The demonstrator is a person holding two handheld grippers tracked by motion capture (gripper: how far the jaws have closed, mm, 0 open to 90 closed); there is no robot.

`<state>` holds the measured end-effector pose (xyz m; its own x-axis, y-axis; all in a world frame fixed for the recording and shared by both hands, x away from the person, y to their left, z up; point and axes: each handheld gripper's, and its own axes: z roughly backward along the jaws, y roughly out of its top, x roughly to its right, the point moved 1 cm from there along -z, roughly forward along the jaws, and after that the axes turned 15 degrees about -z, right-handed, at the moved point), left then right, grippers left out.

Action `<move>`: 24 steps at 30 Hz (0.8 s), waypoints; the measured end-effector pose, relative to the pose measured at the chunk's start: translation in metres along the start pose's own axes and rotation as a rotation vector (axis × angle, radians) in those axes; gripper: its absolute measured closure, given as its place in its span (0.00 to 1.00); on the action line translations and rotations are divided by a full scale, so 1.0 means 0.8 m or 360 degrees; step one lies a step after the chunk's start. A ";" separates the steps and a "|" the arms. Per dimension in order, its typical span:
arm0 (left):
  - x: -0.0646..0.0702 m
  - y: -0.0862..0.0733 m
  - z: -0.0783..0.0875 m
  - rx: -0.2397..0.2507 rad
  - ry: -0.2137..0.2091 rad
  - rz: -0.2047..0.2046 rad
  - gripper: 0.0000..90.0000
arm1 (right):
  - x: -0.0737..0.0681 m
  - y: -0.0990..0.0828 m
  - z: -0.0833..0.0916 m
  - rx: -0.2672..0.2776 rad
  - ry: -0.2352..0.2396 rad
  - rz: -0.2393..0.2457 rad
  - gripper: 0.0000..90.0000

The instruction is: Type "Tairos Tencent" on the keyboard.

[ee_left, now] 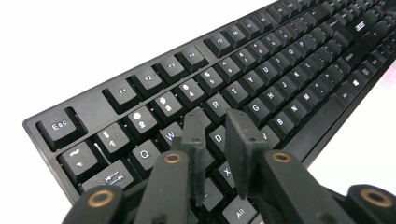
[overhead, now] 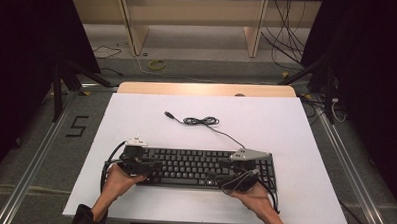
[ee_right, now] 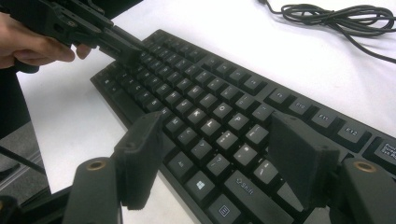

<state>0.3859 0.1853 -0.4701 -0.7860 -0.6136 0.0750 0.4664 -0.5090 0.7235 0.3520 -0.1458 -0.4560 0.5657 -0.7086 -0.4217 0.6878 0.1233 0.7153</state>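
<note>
A black keyboard (overhead: 194, 167) lies near the front of the white board, its keys facing up. Its cable (overhead: 201, 121) runs back to a loose coil and ends in a USB plug (overhead: 169, 114). My left gripper (overhead: 152, 166) is over the keyboard's left end. In the left gripper view the keyboard (ee_left: 261, 74) stretches away, and my left gripper (ee_left: 215, 128) hovers above the letter keys, its jaws a narrow gap apart with nothing between them. My right gripper (overhead: 220, 174) is at the right end. In the right gripper view my right gripper (ee_right: 217, 128) stands wide open over the keyboard (ee_right: 210, 102).
The white board (overhead: 286, 125) lies on a wooden table (overhead: 207, 89) and has bare room behind and to the right of the keyboard. The coiled cable (ee_right: 336, 14) lies beyond the keyboard. The other hand's gripper (ee_right: 126, 46) reaches onto the far keys.
</note>
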 end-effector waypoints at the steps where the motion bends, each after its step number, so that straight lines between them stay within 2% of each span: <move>1: 0.000 0.000 0.001 0.0007 -0.0005 0.0005 0.83 | 0.000 0.000 0.000 0.0000 0.0000 0.0000 0.40; 8: 0.003 0.001 0.007 0.0062 -0.0038 0.0013 0.71 | -0.002 0.001 0.001 0.0006 0.0004 0.0000 0.40; 13: 0.005 0.001 0.011 0.0118 -0.0043 0.0034 0.59 | -0.004 0.002 0.000 0.0005 0.0009 0.0007 0.40; 24: 0.009 -0.003 0.022 0.0248 -0.0036 0.0053 0.42 | -0.011 0.005 -0.007 -0.0006 0.0032 0.0018 0.41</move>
<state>0.3720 0.1928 -0.4590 -0.7811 -0.6138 0.1149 0.4249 -0.3877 0.8180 0.3519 -0.1351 -0.4522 0.5824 -0.6929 -0.4251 0.6832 0.1338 0.7178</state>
